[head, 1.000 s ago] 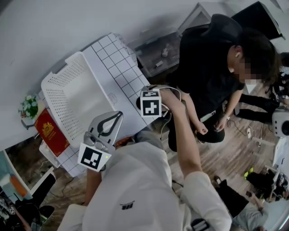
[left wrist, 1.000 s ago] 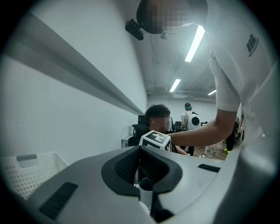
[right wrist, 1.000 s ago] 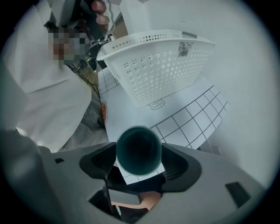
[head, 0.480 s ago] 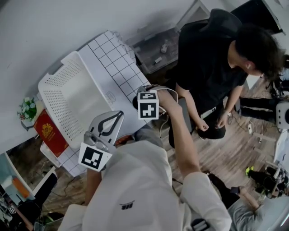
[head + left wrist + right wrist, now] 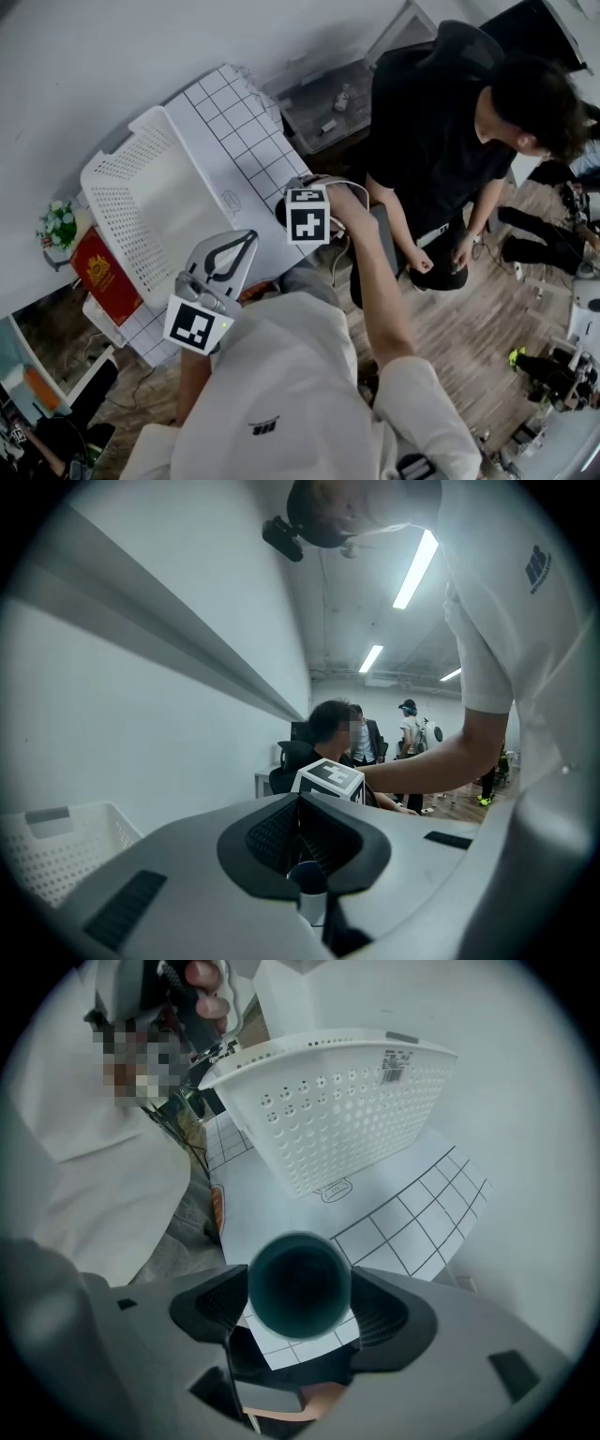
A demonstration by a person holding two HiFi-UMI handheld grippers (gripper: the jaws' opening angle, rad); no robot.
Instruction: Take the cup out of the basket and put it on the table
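Between the jaws of your right gripper (image 5: 300, 1292), the cup (image 5: 298, 1277) stands mouth-up, pinched at both sides. It is outside the basket (image 5: 328, 1115), over the gridded desk (image 5: 412, 1218) near its edge; you cannot see whether its base touches down. Your left gripper (image 5: 247, 236) hovers by the basket, jaws pressed together.

In the right gripper view the cup (image 5: 299, 1284) between the right gripper's (image 5: 300, 1296) jaws is too dark inside to see, and its bottom is hidden. From the head view the marker cube (image 5: 308, 216) covers it. The basket (image 5: 58, 847) is cut off at the left gripper view's edge. The basket's rim covers part of the red book (image 5: 106, 281). A shoulder (image 5: 281, 375) hides the bench's (image 5: 236, 122) near end.
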